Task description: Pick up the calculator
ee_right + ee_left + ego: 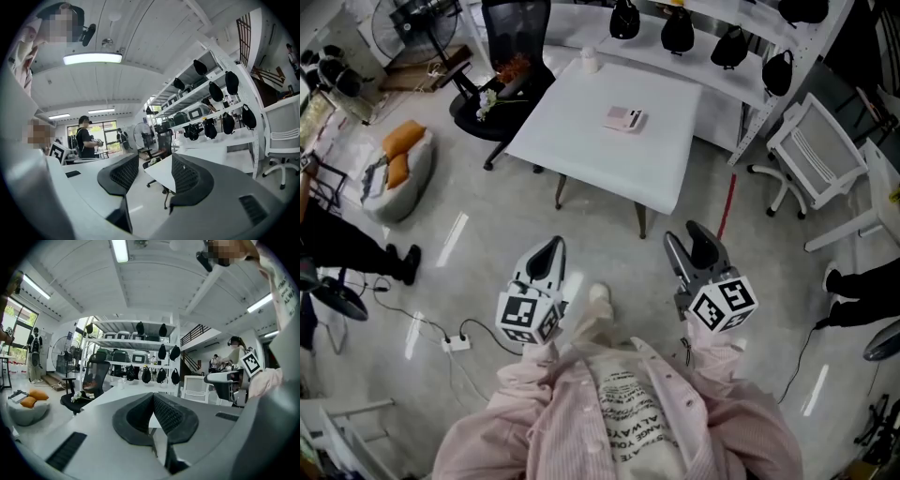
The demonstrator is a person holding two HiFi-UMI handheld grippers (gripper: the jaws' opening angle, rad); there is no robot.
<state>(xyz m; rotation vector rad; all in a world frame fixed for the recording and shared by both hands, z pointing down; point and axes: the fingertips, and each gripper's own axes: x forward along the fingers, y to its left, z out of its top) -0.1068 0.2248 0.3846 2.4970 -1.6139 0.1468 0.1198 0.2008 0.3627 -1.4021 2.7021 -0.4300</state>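
The calculator [625, 119], a small pinkish-white slab, lies flat near the far middle of the white table [581, 141] in the head view. Both grippers hover over the floor in front of the table, well short of it. My left gripper [550, 248] has its jaws together with nothing between them; in the left gripper view its pads [161, 411] meet at the tips. My right gripper [691, 240] is open and empty, and the table's corner [161, 171] shows through its gap. The calculator itself does not show in either gripper view.
A small white container [589, 61] stands at the table's far edge. A black office chair [511, 66] sits at the table's far left, white chairs [816, 150] at the right, and a shelf with black bags [675, 28] behind. A power strip [455, 342] lies on the floor.
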